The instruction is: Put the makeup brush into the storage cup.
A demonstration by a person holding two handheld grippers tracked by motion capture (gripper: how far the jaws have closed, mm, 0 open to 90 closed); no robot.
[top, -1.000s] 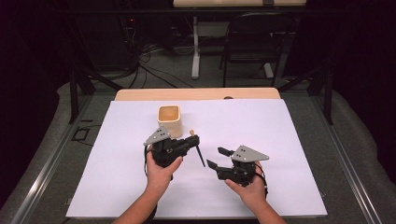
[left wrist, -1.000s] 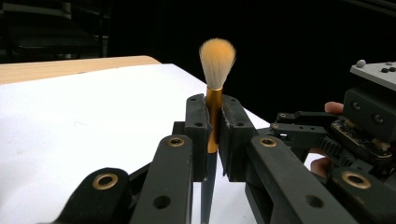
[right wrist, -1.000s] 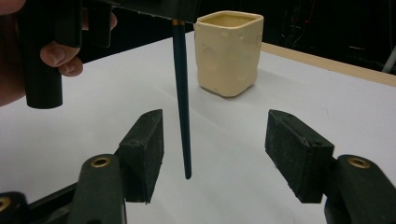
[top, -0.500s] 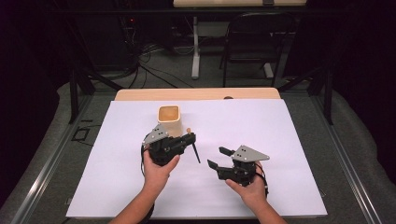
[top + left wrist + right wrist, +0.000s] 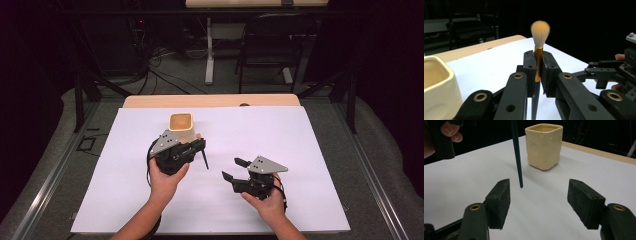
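Beside the cup (image 5: 180,127), left tongs (image 5: 538,65) clamp the brush (image 5: 540,32) above bare sheet (image 5: 310,135).

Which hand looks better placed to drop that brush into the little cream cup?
Probably the left. Its gripper is shut on the brush, right beside the cup. The right gripper stands open, empty and farther off.

Left claw (image 5: 538,72) clamps brush (image 5: 539,37) upright; cream cup (image 5: 437,85) beside.
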